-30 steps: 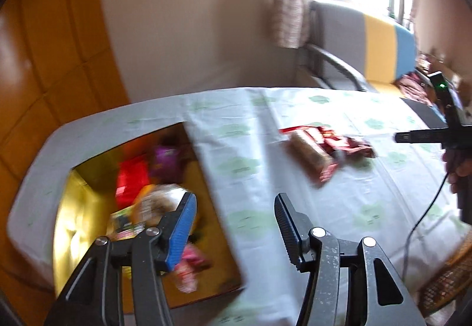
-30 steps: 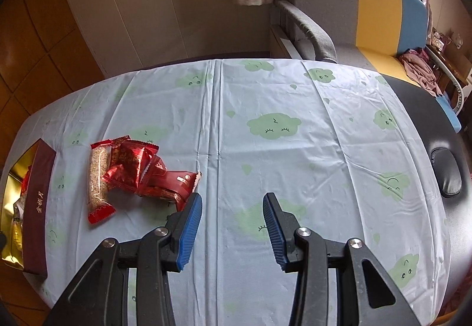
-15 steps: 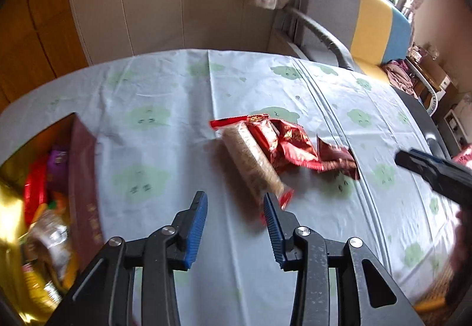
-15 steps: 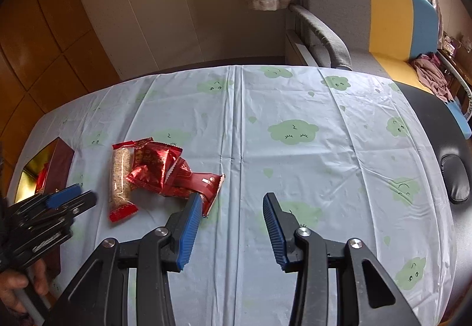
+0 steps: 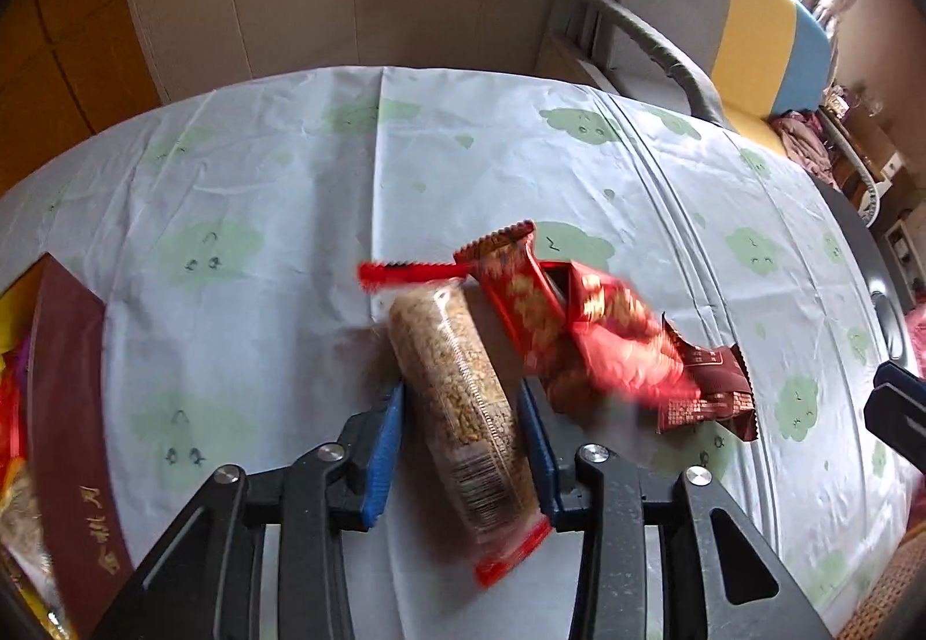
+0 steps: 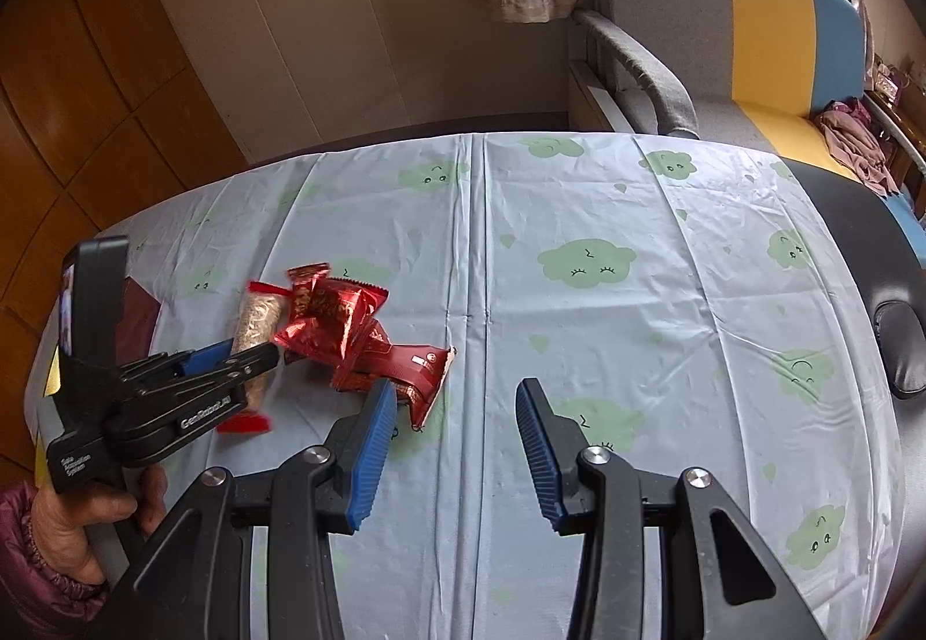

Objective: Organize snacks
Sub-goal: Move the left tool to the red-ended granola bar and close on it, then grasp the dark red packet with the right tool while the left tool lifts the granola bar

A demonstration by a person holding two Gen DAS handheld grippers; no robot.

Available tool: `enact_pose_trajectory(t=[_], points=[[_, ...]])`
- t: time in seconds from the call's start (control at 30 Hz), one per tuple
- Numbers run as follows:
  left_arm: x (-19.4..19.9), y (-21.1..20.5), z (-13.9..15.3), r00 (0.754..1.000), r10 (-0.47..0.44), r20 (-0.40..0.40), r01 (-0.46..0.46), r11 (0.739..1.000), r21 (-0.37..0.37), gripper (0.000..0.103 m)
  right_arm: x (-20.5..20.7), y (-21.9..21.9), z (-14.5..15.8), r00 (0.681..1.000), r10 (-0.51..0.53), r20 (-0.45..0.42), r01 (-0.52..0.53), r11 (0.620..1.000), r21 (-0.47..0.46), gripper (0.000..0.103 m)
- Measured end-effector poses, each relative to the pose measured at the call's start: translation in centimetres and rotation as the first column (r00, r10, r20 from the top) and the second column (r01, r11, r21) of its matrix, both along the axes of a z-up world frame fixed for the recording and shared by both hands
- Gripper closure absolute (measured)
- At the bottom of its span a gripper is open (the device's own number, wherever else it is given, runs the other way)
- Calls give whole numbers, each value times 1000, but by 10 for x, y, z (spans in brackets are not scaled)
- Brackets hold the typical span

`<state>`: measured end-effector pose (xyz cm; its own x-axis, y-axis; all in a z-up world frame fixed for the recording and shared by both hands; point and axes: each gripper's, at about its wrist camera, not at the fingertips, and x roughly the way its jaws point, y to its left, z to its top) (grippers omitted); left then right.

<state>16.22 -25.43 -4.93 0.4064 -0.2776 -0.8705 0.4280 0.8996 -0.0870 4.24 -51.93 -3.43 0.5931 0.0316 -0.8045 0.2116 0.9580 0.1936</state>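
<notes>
A long clear pack of grain snack with red ends [image 5: 445, 350] lies on the cloud-print tablecloth [image 5: 243, 212]. My left gripper [image 5: 463, 408] straddles it; its jaws are closing and both blue pads touch the pack's sides. Beside it on the right lies a heap of red snack packets [image 5: 607, 345] and a dark red packet [image 5: 712, 397]. The right wrist view shows the same pack [image 6: 257, 322], the left gripper [image 6: 243, 359] and the red packets [image 6: 341, 316]. My right gripper [image 6: 457, 408] hangs open over bare cloth just right of the heap, with nothing between its fingers.
A gold-lined box with a maroon flap [image 5: 63, 408] holds several snacks at the table's left edge. A person's hand [image 6: 63, 524] holds the left gripper. A grey, yellow and blue sofa [image 6: 752, 3] stands behind the table, and a black seat [image 6: 868, 246] at the right.
My left gripper swung from over the box to the snack heap, came down and narrowed around the grain pack. The right gripper stayed put, still open.
</notes>
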Motion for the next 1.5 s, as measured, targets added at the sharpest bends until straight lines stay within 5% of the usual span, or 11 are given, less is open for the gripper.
enact_pose_trajectory(t=[0.17,0.53,0.73,1.0,1.07,1.27,1.5], points=[[-29,19,6,999,-37,-4,37,998,-44,74,0,-4,-3,1000,-20,-10,20,1000,0,59],[-130,67,-1,990,-138,43,138,990,-2,74,4,-4,-19,998,-5,-64,6,1000,7,59],[-139,70,-6,985,-155,79,155,988,6,73,10,22,-24,990,124,-62,-124,992,12,59],[-141,72,-8,976,-181,119,183,983,-3,73,12,61,-29,953,280,-116,-291,952,-94,57],[-141,72,-8,976,-182,119,184,983,-4,73,16,66,-27,942,305,-142,-325,934,-147,44],[-142,74,-9,976,-182,119,184,983,-11,73,46,83,-32,867,417,-272,-486,826,-285,43],[-140,75,-9,978,-178,111,181,983,-20,73,79,93,-55,803,460,-379,-583,736,-343,43]])
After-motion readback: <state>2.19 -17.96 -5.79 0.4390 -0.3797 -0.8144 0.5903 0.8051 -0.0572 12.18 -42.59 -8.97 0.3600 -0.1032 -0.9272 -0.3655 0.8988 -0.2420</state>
